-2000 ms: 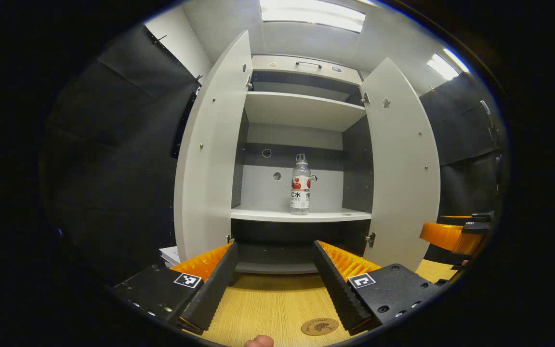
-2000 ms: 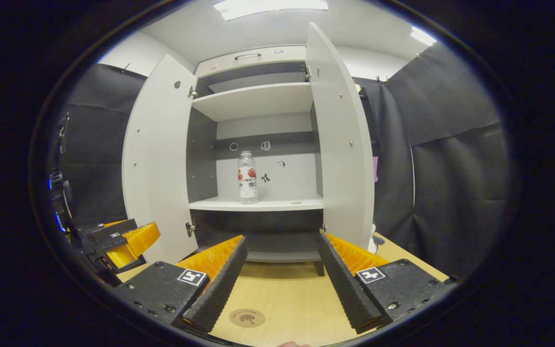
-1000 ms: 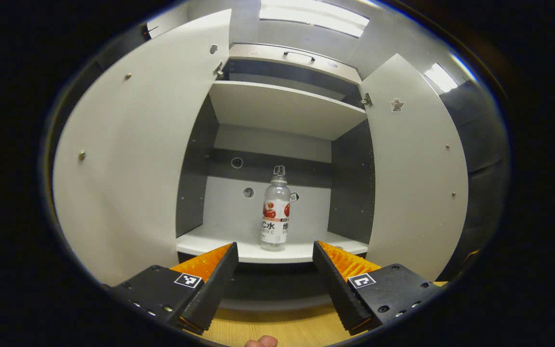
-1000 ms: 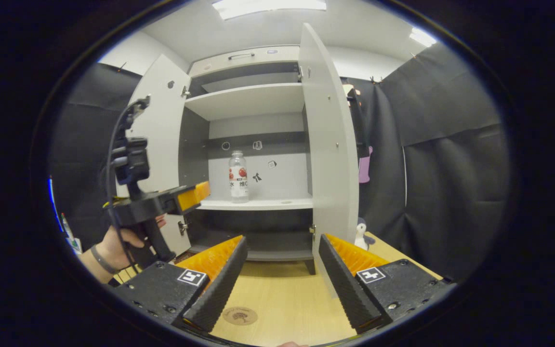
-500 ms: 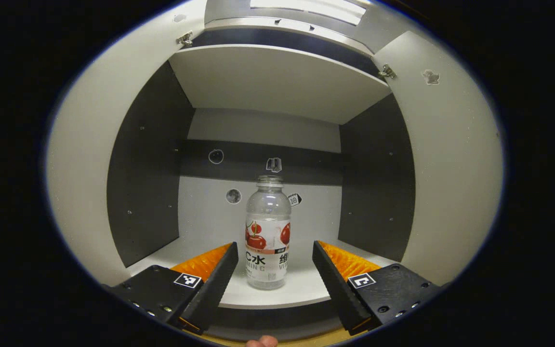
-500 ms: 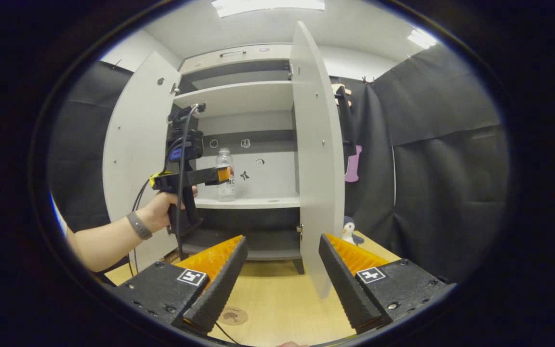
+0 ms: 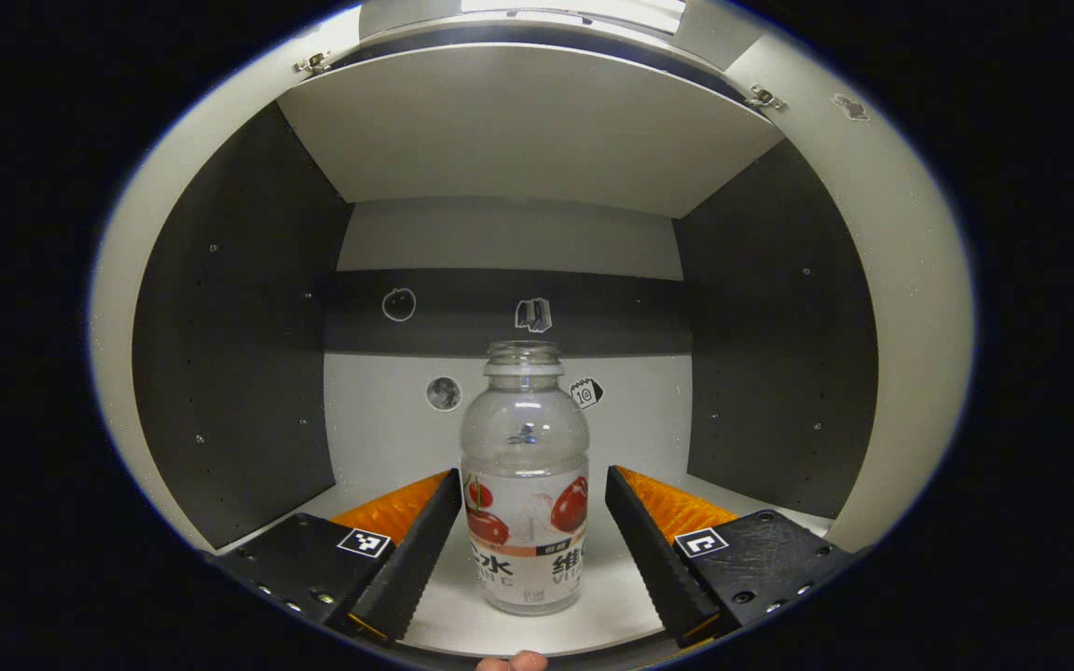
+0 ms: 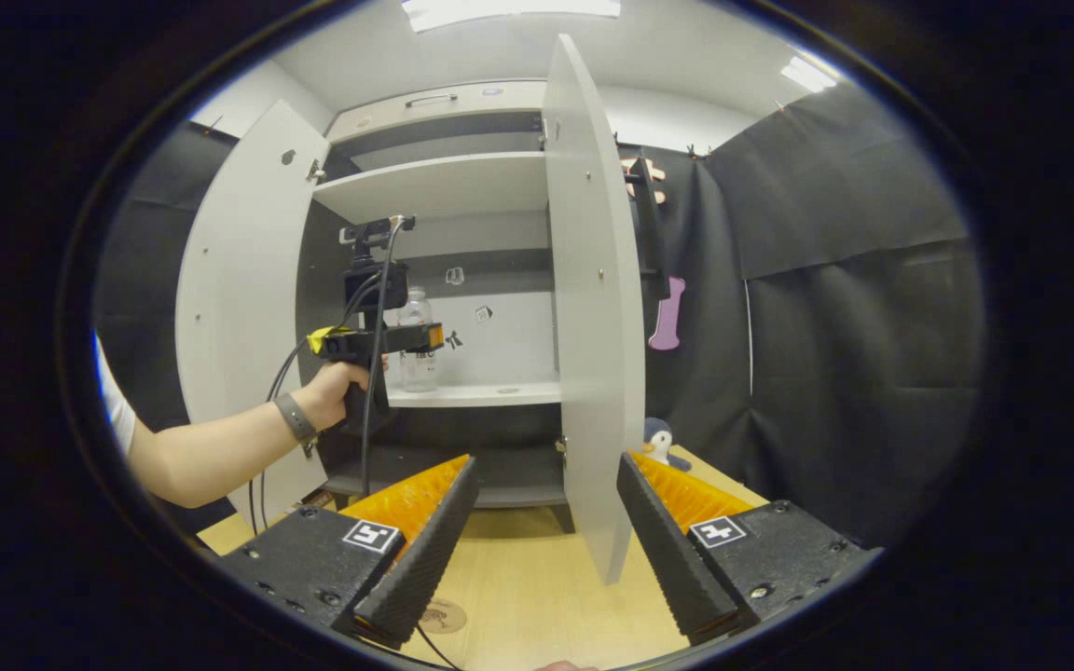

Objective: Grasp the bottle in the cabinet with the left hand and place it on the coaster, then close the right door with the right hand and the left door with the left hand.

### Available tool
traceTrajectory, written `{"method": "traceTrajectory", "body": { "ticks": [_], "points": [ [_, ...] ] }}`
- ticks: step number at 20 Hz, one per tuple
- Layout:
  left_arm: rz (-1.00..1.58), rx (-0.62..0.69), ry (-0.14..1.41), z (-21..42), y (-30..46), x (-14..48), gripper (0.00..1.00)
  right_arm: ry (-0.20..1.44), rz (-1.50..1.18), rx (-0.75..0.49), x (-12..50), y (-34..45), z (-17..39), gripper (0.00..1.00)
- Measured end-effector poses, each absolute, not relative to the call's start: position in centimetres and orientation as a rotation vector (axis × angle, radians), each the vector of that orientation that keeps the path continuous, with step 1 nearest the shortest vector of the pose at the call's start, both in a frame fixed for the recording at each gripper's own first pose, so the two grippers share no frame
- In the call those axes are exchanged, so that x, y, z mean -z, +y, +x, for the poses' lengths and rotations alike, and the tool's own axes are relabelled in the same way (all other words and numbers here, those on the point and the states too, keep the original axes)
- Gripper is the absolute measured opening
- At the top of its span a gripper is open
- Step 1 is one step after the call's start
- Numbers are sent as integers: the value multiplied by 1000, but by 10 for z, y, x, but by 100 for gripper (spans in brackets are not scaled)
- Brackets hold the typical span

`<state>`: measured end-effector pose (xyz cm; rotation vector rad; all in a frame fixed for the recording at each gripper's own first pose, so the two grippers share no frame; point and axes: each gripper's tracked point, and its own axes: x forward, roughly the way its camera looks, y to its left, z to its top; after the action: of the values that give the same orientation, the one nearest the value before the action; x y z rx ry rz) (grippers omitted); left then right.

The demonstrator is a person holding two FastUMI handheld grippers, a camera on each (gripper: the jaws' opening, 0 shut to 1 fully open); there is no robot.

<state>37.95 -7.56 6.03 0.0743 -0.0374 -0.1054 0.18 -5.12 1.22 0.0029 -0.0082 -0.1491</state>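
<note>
bottle upright, neck up, btwn gripper fingers

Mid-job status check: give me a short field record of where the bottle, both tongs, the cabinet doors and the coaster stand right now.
bottle: clear bottle upright on the cabinet shelf, no cap visible
left tongs: left tongs open, one finger on each side of the bottle, gaps visible, not yet gripping
right tongs: right tongs open, holding nothing, above the wooden table
left door: left door open
right door: right door open
coaster: coaster on the table, nothing on it
</note>
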Motion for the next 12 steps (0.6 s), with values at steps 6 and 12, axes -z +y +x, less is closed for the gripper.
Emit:
{"method": "traceTrajectory", "body": {
  "ticks": [6, 12],
  "points": [
    [64, 108, -39, 355, -66, -71, 78, -11, -1, 133, -13, -52, 3, 99],
    [85, 237, -61, 233, -66, -61, 78, -32, -2, 104, -22, -51, 0, 98]
  ]
}}
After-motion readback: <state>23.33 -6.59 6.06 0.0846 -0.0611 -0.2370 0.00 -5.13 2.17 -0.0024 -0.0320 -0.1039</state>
